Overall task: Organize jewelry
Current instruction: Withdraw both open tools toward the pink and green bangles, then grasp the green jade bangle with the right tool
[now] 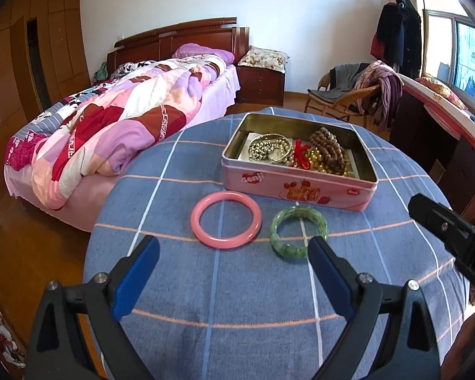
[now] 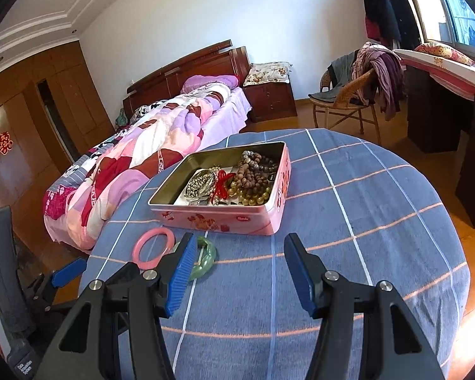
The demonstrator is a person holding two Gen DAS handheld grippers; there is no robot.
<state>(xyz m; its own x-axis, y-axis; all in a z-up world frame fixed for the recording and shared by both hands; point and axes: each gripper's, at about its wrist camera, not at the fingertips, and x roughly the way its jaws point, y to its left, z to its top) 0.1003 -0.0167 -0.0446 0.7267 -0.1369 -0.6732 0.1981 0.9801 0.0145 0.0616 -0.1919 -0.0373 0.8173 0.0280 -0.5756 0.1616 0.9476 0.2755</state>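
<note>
Both grippers tilted down over bench (image 1: 237,300). Left gripper (image 1: 234,250) jaws wide open, empty; right gripper (image 2: 240,250) jaws apart, empty. Pink bangle (image 1: 226,219) and green bracelet (image 1: 297,231) lie beside pink tin (image 1: 300,190).

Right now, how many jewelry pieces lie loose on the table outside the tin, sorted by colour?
Pink: 1, the pink bangle, lying flat in front of the pink tin.
Green: 1, the green bracelet, beside the bangle.
Total: 2 loose pieces on the blue checked tablecloth.
The beads in the tin are tangled and not counted.
</note>
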